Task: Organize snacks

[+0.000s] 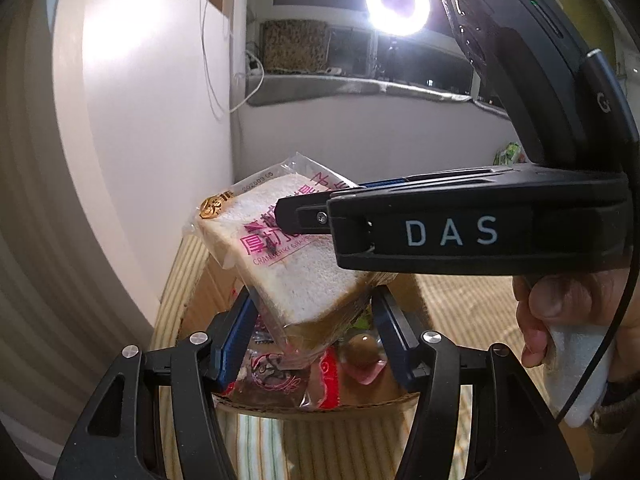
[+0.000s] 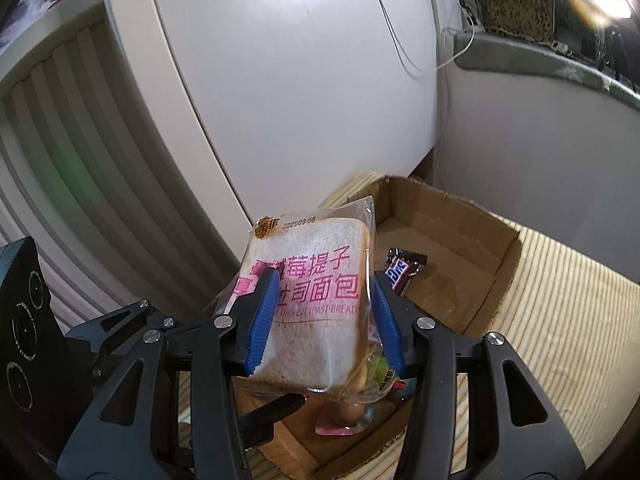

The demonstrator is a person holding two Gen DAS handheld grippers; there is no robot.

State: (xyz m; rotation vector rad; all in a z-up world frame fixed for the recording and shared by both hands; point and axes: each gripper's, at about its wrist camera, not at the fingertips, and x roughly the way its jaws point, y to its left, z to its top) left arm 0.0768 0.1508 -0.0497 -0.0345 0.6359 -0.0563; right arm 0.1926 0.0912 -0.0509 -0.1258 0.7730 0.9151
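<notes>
The right tool [image 2: 324, 320] is clenched on one clear-wrapped slice of thick white toast bread with pink lettering [image 2: 308, 300], its two blue ribbed pads pressing the left and right sides of the packet, which is held tilted above the near end of an open brown cardboard box [image 2: 508, 256]. From the left wrist view the left tool [image 1: 312, 332] has its two blue-padded fingers on either side of the same bread packet's [image 1: 288, 264] lower end; whether they press it I cannot tell. Under the bread, in the box's near end, lie several wrapped snacks, among them one brown egg in clear and pink wrap [image 2: 344, 416] and one green packet [image 2: 384, 372]. Farther in, one dark brown candy bar [image 2: 404, 270] lies alone on the box floor, with bare cardboard around it to the far and right walls. The box sits on a striped beige mat [image 2: 560, 320], its left side near a white cabinet door [image 2: 280, 80].
</notes>
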